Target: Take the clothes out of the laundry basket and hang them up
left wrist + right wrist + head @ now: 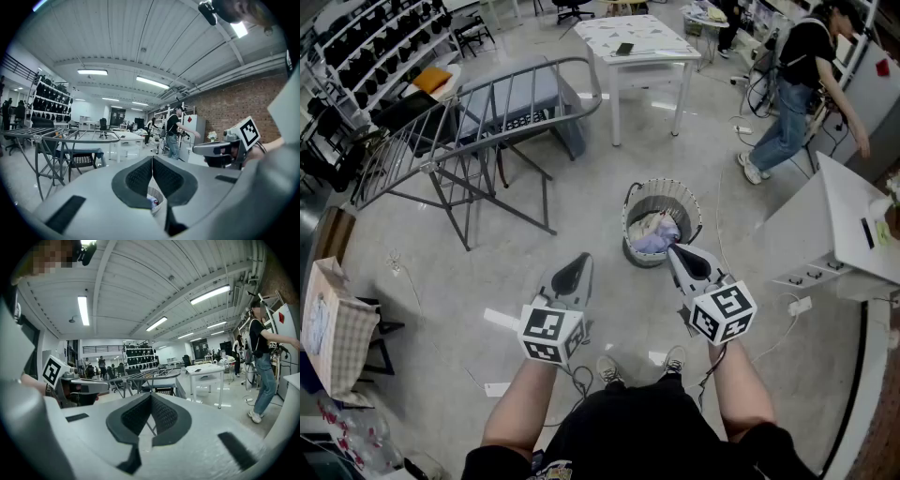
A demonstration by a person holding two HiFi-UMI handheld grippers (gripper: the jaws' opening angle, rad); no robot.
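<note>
The left claw [578, 269] and right claw [679, 254] are both closed and empty. The clothes [654, 234] lie in the laundry basket [694, 208], just beyond the right claw; the drying rack [478, 112] stands far left.

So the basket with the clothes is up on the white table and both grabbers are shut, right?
No. The head view shows the basket with the clothes standing on the floor, short of the white table. The left gripper and right gripper are shut.
</note>
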